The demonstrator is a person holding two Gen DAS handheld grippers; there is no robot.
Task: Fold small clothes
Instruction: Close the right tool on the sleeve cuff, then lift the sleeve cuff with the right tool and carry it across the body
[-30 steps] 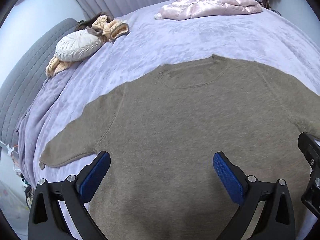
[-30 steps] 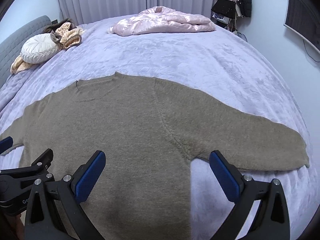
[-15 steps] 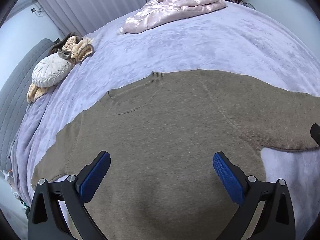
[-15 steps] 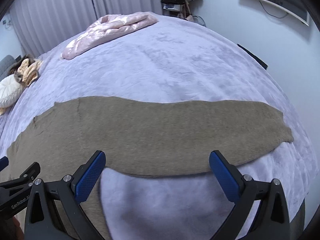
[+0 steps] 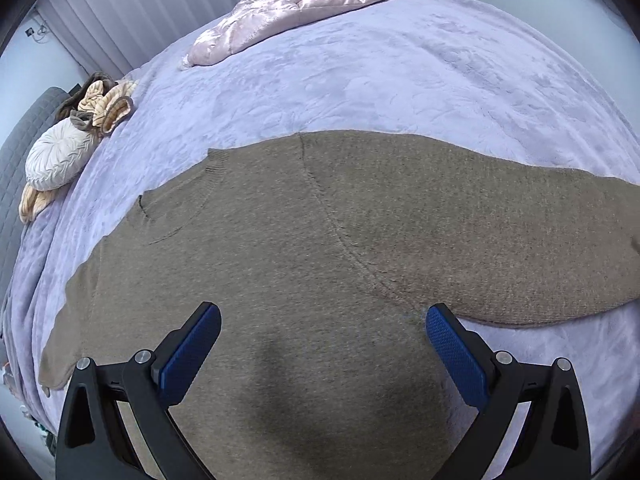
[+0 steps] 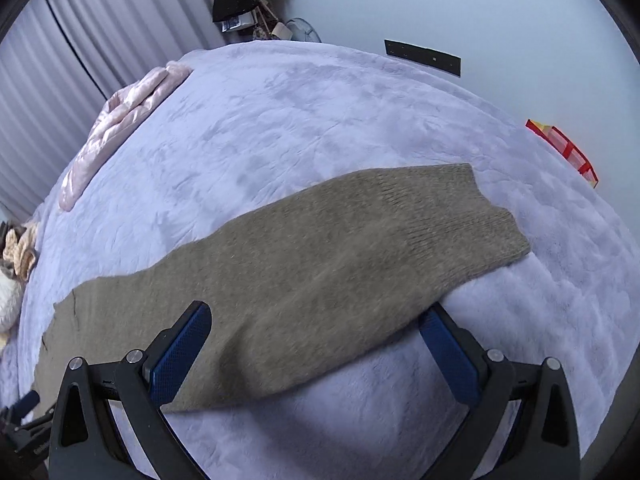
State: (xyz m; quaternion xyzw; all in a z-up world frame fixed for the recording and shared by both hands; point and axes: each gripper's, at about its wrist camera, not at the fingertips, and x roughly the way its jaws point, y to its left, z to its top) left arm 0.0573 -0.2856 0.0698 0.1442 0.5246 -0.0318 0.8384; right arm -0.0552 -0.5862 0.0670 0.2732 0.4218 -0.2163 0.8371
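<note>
A brown knit sweater lies flat, front up, on the lilac bed cover, its neck toward the far side and both sleeves spread out. My left gripper is open and empty just above the sweater's body, near the right armpit. My right gripper is open and empty over the near edge of the right sleeve, whose ribbed cuff points to the right.
A folded pink quilted jacket lies at the far side of the bed. A round white cushion and beige clothes sit at the far left by the grey headboard. A red-edged box stands beyond the bed's right edge.
Both grippers have swung to the right: the left from the sweater's middle toward the right armpit, the right from the armpit out along the right sleeve toward its cuff. Both stayed open.
</note>
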